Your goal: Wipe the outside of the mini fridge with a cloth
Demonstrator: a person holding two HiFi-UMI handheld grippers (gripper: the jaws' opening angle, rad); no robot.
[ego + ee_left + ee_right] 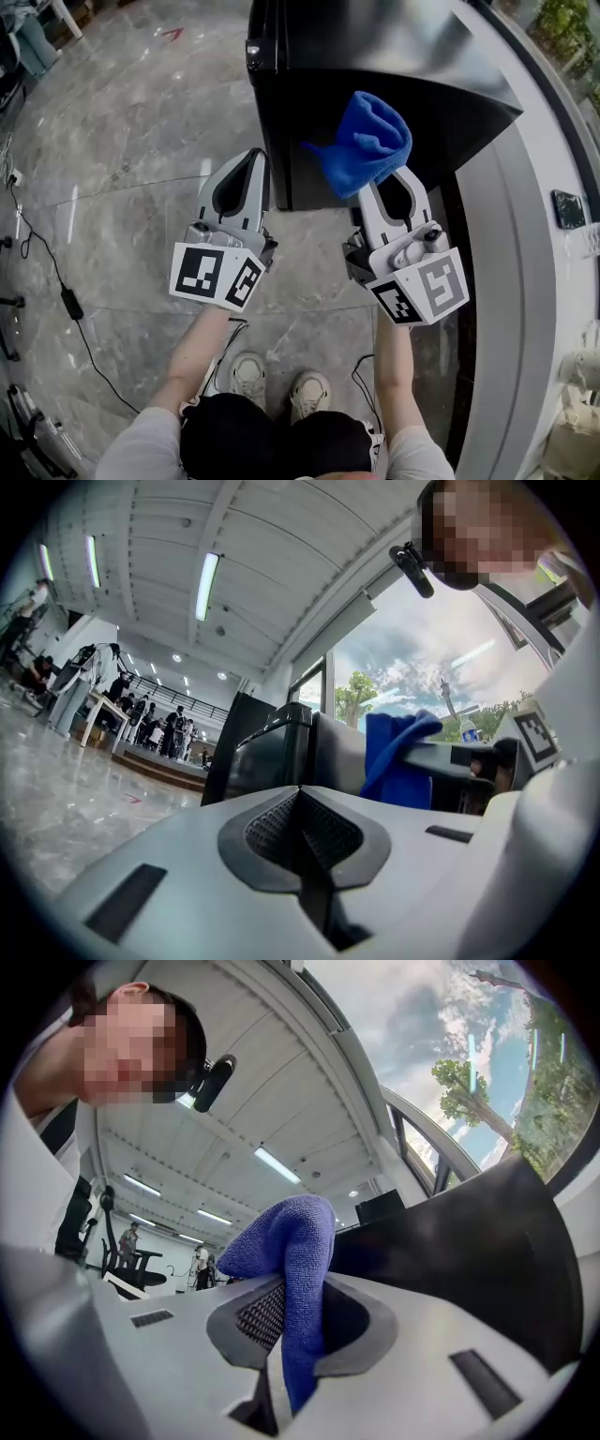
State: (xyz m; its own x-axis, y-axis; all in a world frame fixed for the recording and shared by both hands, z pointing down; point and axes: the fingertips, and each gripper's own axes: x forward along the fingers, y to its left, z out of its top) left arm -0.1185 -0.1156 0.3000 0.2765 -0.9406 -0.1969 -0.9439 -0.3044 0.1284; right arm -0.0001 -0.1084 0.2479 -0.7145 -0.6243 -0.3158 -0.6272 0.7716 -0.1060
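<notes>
The pale marble floor [122, 141] fills most of what lies below you, and on it, straight ahead, stands the black mini fridge [375, 56], its glossy top and near face turned toward you and its right side close against a curved grey ledge [534, 281]. Your left gripper [251, 164] is held out just left of the fridge's near corner; in the left gripper view its jaws [302, 799] are clenched pad against pad with nothing between them, and the fridge [272, 752] rises just beyond their tips. Your right gripper [392, 192] is held in front of the fridge's near face, well apart from the left one, and its jaws [295, 1307] are clamped on the blue cloth [291, 1232], which comes up between the ribbed pads and folds over to the left in a rounded bunch. From the head view that cloth [366, 141] sits bunched above the gripper tips, over the upper part of the fridge's near face; whether it touches the fridge cannot be told. Your two light shoes [248, 375] stand side by side on the floor under the grippers. A thin black cable [66, 300] trails across the floor at your left, and a small dark flat device [567, 208] lies on the ledge at the right.
</notes>
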